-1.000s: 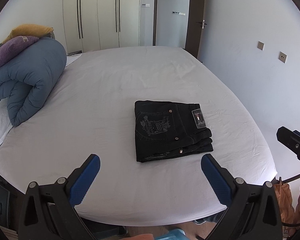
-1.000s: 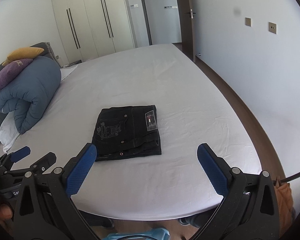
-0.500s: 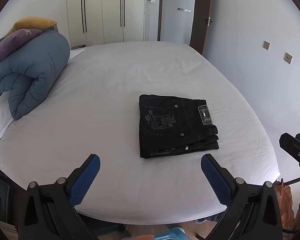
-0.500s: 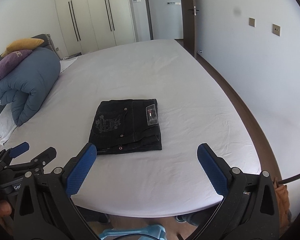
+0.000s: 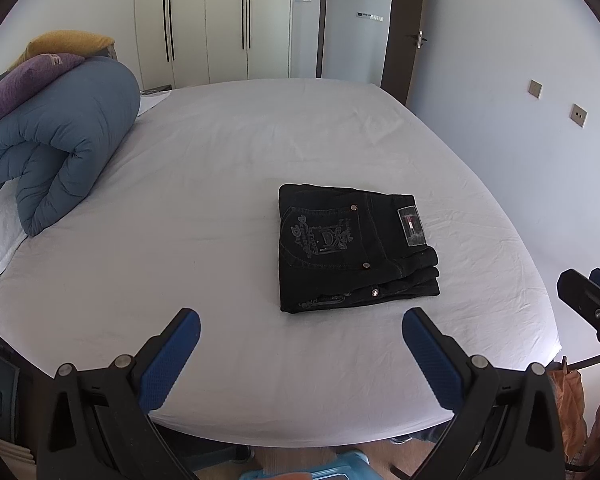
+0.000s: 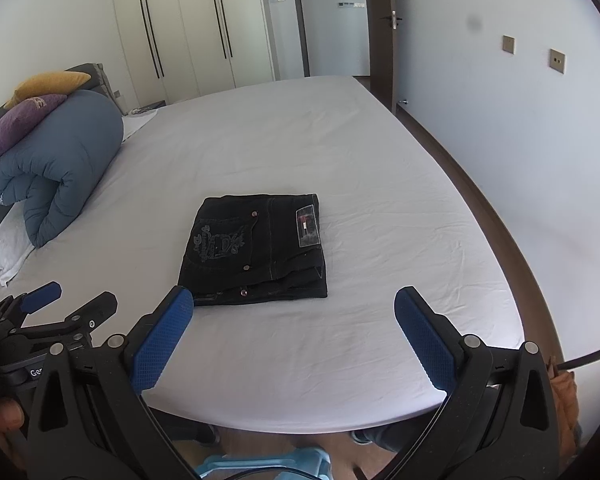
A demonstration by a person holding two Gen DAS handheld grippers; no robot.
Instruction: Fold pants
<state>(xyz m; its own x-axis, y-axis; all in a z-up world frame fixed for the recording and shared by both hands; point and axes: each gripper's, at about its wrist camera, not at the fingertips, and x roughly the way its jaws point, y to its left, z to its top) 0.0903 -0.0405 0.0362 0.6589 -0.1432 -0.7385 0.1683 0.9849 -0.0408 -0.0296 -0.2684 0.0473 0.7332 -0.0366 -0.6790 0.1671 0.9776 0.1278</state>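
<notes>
Black denim pants [image 5: 352,246] are lying folded into a compact, roughly square stack on the white bed [image 5: 204,200], sitting nearer the bed's near edge and right side than its centre. Back pocket with pale embroidered emblem is facing up, metal rivets showing. A rectangular waistband label [image 5: 411,226] is sitting along the stack's right edge. Layered folds are showing at the near right corner.

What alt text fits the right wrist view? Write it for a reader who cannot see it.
Folded black denim pants lie in a neat rectangle on a white-sheeted bed, untouched. The right tongs hover open at the near bed edge, the left tongs open at lower left. A rolled blue duvet lies at the far left.
</notes>
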